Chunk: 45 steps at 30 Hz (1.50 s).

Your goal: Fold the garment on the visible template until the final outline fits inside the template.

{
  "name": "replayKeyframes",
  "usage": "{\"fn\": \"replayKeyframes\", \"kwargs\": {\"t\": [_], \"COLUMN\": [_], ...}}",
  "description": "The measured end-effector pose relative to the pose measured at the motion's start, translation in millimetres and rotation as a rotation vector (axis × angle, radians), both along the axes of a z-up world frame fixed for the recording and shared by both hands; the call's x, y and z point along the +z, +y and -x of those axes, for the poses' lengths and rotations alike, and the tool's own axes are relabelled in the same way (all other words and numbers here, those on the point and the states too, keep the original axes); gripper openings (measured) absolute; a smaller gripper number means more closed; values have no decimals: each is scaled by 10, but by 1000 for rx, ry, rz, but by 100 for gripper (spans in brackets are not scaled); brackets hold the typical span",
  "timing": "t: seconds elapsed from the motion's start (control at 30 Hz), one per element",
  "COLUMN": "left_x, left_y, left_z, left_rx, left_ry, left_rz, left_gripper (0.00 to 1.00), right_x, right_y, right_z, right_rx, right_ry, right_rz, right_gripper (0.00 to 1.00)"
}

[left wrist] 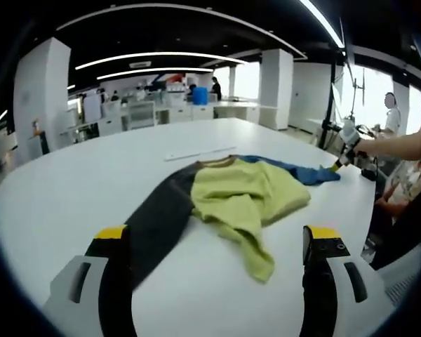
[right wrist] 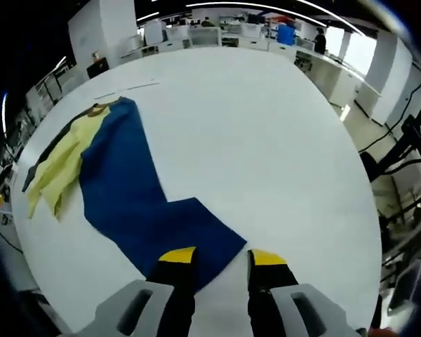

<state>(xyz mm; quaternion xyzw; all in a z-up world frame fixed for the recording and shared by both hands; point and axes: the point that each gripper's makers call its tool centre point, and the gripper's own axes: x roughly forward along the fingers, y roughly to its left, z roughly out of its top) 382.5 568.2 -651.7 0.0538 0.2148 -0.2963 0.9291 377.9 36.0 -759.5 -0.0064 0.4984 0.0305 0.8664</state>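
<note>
My right gripper [right wrist: 221, 263] hovered with jaws parted over the blue sleeve end of the garment [right wrist: 137, 203]; my left gripper [left wrist: 217, 242] stood open at its dark sleeve. The soft, limp cloth lay spread mid-table [right wrist: 266, 126], yellow panel crumpled, so I judged pinching each sleeve and folding inward came next

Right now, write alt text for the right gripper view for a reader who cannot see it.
A blue sleeve of a garment stretches across a white round table toward the right claw, whose yellow-tipped jaws stand apart at the sleeve's end. The garment's yellow-green part lies bunched at the far left beside a dark sleeve. Desks and pillars fill the room behind.
</note>
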Motion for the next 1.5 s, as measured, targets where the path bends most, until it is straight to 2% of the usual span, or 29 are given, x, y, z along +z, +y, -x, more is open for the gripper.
{"fn": "replayKeyframes", "kwargs": {"t": [0.07, 0.17, 0.27, 0.37, 0.6, 0.77, 1.13, 1.5], "left_x": [-5, -13, -1, 4, 20, 34, -12, -67], "left_y": [12, 34, 46, 45, 10, -31, -109, -207], "left_z": [1, -1, -1, 4, 8, 6, 31, 56], "left_rx": [-2, 3, 5, 5, -10, -20, -35, -55], "left_ry": [0, 2, -2, -1, -6, -13, 0, 15], "left_rz": [-4, -6, 1, 10, 23, 35, 33, 25], "left_gripper": [99, 99, 99, 99, 99, 99, 99, 99], "right_x": [4, 2, -1, -8, 2, 45, 87, 40], "right_y": [-10, -52, -55, -35, -87, -188, -547, -774], "right_z": [0, 6, 1, -13, -21, -21, 49, -111], "right_rx": [-23, -49, -56, -58, -89, -97, -85, -77], "right_ry": [-7, -10, -16, -23, -12, -9, 27, 25], "right_rz": [-9, -13, -15, -33, -81, -74, 13, 78], "right_gripper": [22, 13, 10, 1, 0, 0, 0, 0]}}
